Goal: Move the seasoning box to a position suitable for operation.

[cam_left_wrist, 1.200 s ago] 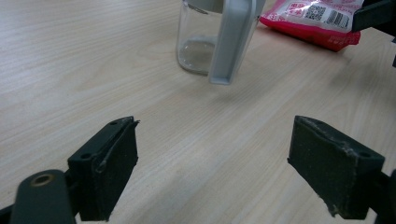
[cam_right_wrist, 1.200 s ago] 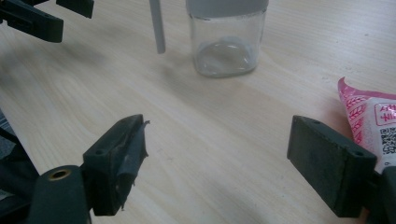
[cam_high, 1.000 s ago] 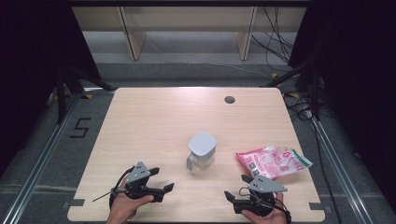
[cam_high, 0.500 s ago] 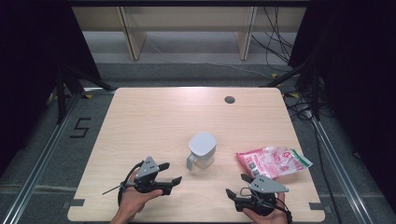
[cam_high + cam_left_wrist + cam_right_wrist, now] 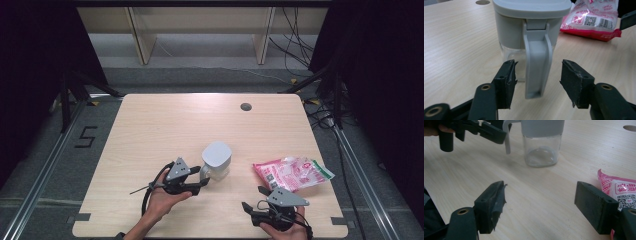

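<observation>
A clear jug [image 5: 216, 160] with a grey lid and a grey handle [image 5: 537, 62] stands upright near the table's middle. My left gripper [image 5: 202, 177] has come up to its handle from the left. The handle sits between the jaws [image 5: 537, 75] with a gap on each side. The jaws have just been closing, and the pads do not touch it. My right gripper [image 5: 253, 198] rests near the front edge, open, with bare tabletop between its jaws [image 5: 540, 195]. A pink snack bag [image 5: 292, 172] lies to the right of the jug [image 5: 541, 142].
The wooden table [image 5: 165, 125] has a round cable hole [image 5: 245, 106] at its back right. Pale shelving [image 5: 200, 30] and loose cables [image 5: 295, 45] lie beyond its far edge. The bag [image 5: 621, 190] lies close to my right gripper's outer jaw.
My left gripper has moved right and slightly forward up to the jug, so the handle now stands between its jaws, which have narrowed. The right gripper has kept still.
</observation>
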### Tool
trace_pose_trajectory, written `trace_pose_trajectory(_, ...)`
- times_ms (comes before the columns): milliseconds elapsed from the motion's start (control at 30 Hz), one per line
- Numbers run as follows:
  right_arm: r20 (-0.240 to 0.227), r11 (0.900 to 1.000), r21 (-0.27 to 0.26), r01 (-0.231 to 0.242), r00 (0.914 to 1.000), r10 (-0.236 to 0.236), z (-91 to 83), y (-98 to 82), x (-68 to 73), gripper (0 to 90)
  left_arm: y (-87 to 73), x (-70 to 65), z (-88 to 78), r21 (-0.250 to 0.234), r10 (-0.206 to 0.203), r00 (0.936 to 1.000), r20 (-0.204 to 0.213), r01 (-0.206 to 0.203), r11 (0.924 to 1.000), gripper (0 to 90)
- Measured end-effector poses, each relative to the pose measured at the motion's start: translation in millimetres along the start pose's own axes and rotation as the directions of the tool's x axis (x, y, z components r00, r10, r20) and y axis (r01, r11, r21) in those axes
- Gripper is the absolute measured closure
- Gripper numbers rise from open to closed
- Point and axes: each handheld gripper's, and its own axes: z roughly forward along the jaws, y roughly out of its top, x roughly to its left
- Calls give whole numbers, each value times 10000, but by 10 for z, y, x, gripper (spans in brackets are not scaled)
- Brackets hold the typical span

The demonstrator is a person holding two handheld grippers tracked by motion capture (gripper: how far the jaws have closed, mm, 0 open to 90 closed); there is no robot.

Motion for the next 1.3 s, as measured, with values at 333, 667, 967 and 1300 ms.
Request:
trace_pose_trajectory(333, 102, 10000, -3, 88, 9999, -88, 2, -4, -5, 255, 32, 124, 44, 21, 512, 9982, -301, -511, 9987, 678)
trace_pose_trajectory(667, 135, 9999, 150, 48, 9999, -50, 7, -7, -14, 257, 49, 370, 102, -214, 606, 9959, -672, -622, 9978, 682)
trace_pose_trajectory(967, 226, 9998, -27, 175, 9996, -174, 8, -6, -11, 262, 59, 444, 92, -159, 1029, 9903, -938, -1049, 9944, 684)
trace_pose_trajectory(1300, 23, 9999, 83, 79, 10000, -79, 11, -6, -20, 262, 28, 385, 10, -37, 1078, 9941, 149, -1078, 9942, 685)
